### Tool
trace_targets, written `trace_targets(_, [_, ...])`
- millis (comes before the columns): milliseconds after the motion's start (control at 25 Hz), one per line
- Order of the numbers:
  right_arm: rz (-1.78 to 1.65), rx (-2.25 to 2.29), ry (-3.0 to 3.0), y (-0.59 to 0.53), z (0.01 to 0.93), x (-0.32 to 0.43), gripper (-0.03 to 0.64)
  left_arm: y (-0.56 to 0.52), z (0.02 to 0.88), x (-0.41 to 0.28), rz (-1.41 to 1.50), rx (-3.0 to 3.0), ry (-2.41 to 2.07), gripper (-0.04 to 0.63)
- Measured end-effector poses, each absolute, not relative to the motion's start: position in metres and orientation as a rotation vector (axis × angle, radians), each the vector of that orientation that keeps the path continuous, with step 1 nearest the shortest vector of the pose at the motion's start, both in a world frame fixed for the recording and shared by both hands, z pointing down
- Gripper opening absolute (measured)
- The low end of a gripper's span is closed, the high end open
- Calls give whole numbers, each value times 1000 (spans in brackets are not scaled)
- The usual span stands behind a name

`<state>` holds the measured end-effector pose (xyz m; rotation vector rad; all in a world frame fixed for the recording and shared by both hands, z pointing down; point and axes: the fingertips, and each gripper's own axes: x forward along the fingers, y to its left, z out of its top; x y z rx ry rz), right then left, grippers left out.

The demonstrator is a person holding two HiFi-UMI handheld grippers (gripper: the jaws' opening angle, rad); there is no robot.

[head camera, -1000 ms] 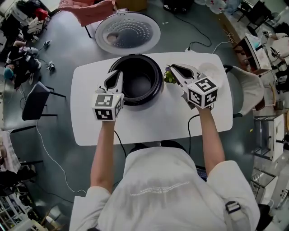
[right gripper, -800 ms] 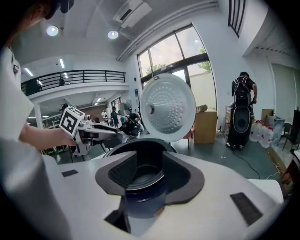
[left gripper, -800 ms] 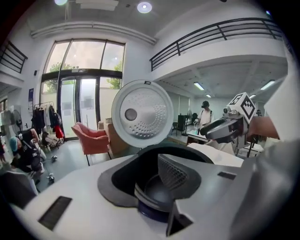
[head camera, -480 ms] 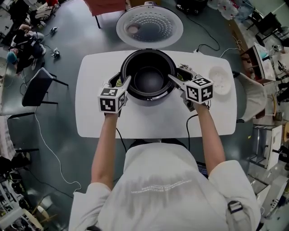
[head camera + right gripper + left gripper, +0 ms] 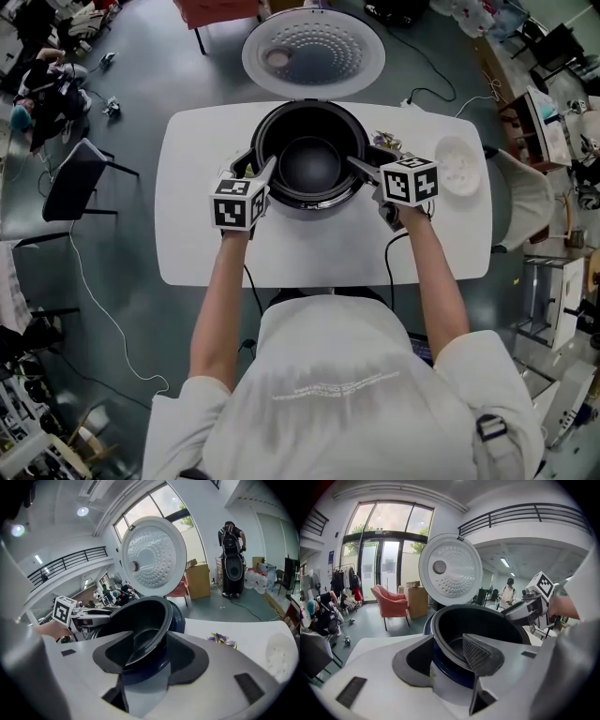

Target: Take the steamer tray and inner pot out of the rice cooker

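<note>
Left gripper [image 5: 257, 171] stood at the left edge of the rice cooker [image 5: 309, 200]. We logged its jaws as released and astride the rim of the inner pot [image 5: 309, 165], one jaw inside and one outside. The inner pot sat seated in the cooker, with the lid [image 5: 314, 52] swung up behind the cooker. Right gripper [image 5: 364, 159] stood at the cooker's right edge, also released, and straddled the rim the same way. A white steamer tray [image 5: 457, 167] lay right of the cooker, apart from it.

text: none showing legibly | signs: none | marker cubes [image 5: 236, 202]: carrying only square coded patterns, no lettering
</note>
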<state>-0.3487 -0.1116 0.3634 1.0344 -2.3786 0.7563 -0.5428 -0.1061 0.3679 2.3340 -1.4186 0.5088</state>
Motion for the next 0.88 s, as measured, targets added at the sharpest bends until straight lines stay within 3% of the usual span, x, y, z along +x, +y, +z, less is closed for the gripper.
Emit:
trace_targets(120, [756,1064,-2346,-116,366,-347,225,-108,367,-540,516,2330,-1414,209])
trace_targets(400, [955,1081,-2320,-123,363,-343,136,-108,367,-543,468,2319,-1443,209])
trace_targets(880, [1618,1020,-2514,-125,333,-343,55,-104,365,-546,445,2320,-1416,209])
